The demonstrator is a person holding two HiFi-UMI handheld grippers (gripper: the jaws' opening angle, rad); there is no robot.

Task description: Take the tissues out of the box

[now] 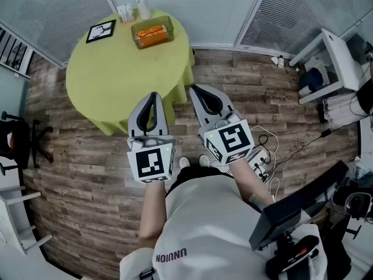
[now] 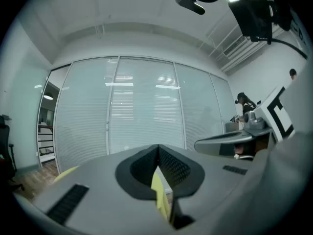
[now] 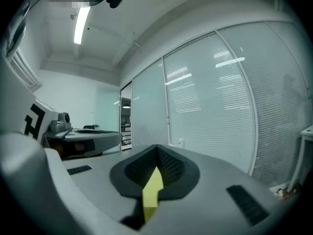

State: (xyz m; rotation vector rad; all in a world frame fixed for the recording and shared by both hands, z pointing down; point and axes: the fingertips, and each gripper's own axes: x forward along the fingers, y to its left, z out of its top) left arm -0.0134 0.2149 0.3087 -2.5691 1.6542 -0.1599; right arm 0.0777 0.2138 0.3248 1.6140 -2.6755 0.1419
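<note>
The orange tissue box (image 1: pixel 152 34) sits at the far side of a round table with a yellow-green cloth (image 1: pixel 111 80), well ahead of both grippers. My left gripper (image 1: pixel 154 96) hangs over the table's near edge, jaws together and empty. My right gripper (image 1: pixel 194 90) is beside it over the wooden floor, also shut with nothing held. The left gripper view (image 2: pixel 158 149) and the right gripper view (image 3: pixel 156 149) look over closed jaws at glass walls with blinds; the box does not show in either.
A black picture frame (image 1: pixel 101 31), a white spray bottle (image 1: pixel 141 4) and a small white box (image 1: pixel 125 11) stand near the tissue box. A white shelf unit (image 1: pixel 333 63) is at the right, cables (image 1: pixel 267 151) lie on the floor, and a black chair (image 1: pixel 26 140) stands at the left.
</note>
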